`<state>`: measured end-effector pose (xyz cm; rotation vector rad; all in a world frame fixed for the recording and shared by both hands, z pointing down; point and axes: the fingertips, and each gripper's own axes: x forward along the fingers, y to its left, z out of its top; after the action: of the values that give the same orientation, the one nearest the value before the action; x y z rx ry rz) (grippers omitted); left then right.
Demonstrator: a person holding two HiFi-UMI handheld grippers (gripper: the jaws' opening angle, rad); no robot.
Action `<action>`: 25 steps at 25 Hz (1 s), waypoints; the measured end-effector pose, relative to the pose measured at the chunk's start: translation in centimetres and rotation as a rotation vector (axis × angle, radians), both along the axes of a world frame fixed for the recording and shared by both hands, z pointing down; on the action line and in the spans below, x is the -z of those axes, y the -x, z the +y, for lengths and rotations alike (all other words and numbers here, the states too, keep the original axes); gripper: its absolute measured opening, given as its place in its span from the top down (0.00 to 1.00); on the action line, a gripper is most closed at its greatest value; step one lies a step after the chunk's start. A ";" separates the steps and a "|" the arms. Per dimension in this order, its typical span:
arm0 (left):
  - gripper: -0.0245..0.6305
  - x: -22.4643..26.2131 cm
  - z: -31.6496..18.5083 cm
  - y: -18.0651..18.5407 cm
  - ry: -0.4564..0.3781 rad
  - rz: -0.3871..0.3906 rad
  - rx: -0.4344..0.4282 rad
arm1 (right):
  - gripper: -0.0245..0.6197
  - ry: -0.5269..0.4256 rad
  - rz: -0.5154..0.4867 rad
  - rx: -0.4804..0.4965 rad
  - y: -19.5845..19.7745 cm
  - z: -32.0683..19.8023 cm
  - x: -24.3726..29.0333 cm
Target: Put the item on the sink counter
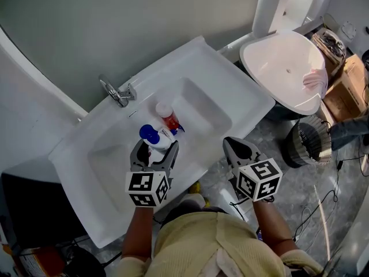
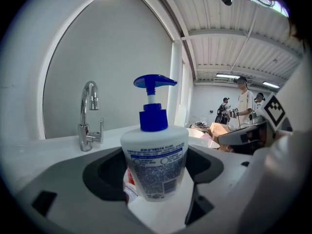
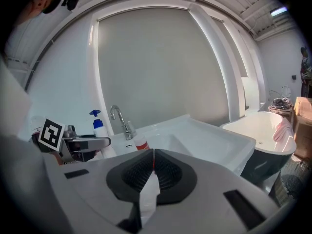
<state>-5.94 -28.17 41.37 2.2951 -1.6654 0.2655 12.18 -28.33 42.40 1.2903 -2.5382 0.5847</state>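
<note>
A white two-basin sink worktop (image 1: 242,105) stood against a grey wall. The left gripper's (image 1: 153,148) jaws clasped a white pump bottle (image 2: 154,165), upright over the ridge between the basins, just in front of a red bottle (image 1: 168,118). The tap (image 1: 118,92) stood beyond. The right gripper's (image 1: 235,145) jaws were pressed together, empty, off the worktop's front edge.

Left gripper (image 1: 154,148): jaw gap filled by the pump bottle (image 2: 154,165). Small red bottle (image 1: 168,118) stands just ahead, with the faucet (image 1: 118,91) beyond it, ahead-left. Open basin (image 1: 199,111) ahead-right. Right gripper (image 1: 233,146): jaws together, bare sink counter (image 1: 242,94) ahead.
</note>
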 end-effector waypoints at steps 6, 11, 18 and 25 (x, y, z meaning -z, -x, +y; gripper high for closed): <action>0.37 -0.3 -2.2 -3.2 0.000 -0.016 -0.078 | 0.92 0.010 0.004 -0.022 -0.5 -1.5 -0.3; 0.37 -0.6 -4.0 -5.6 0.002 -0.004 -0.133 | 0.92 0.009 0.012 -0.049 -1.1 -2.1 -0.4; 0.37 -1.5 -6.2 -8.2 0.015 -0.006 -0.211 | 0.92 0.020 0.025 -0.099 -2.3 -2.6 -0.9; 0.37 -2.0 -8.0 -9.3 0.020 0.004 -0.245 | 0.92 0.031 0.050 -0.149 -3.6 -2.8 -1.5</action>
<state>3.40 -36.19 43.32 2.4827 -1.3712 0.3280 15.73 -31.17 43.89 1.4738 -2.3984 0.6106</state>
